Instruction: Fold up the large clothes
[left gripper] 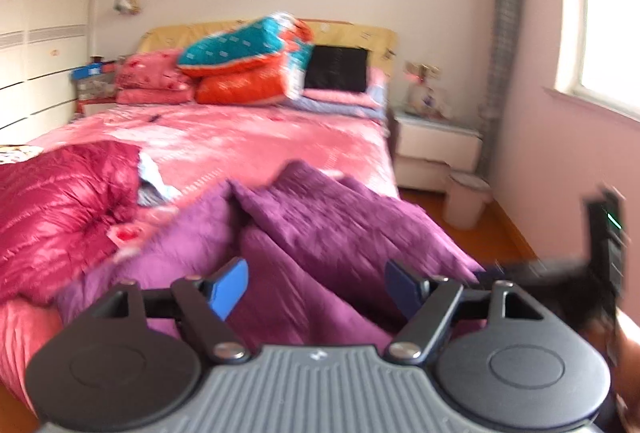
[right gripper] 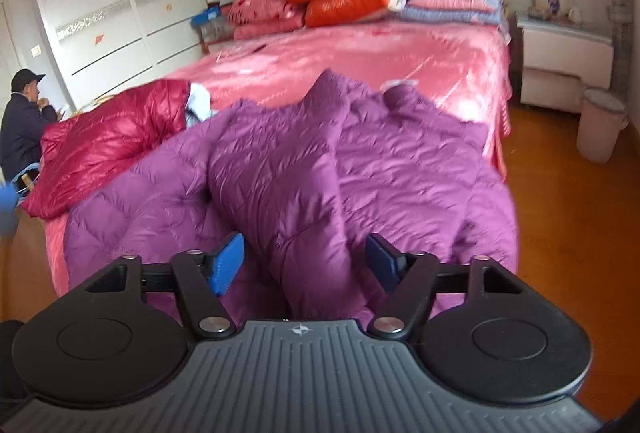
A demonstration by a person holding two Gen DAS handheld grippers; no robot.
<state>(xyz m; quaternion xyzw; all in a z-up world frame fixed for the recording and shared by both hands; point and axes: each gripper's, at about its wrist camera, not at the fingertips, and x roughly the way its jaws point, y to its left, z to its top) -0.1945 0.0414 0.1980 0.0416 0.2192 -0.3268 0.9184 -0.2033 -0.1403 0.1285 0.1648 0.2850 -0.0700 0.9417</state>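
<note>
both the left tool (left gripper: 318, 291) and the right tool (right gripper: 306, 265) are hovering open, gripping nothing, over the purple down jacket (right gripper: 304, 161) lying crumpled at the foot edge of the bed (right gripper: 360, 53), beside a red jacket (right gripper: 108, 137).

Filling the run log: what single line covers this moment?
left gripper open | right gripper open | purple down jacket unheld, on bed

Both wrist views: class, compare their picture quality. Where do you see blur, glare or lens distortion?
Left wrist view: motion blur smears the purple coat and pillows; the window is blown out white. Right wrist view: sharper, the coat's quilting reads clearly, with glare on the pink bedspread. Both: fisheye bends the wardrobe and walls.
</note>
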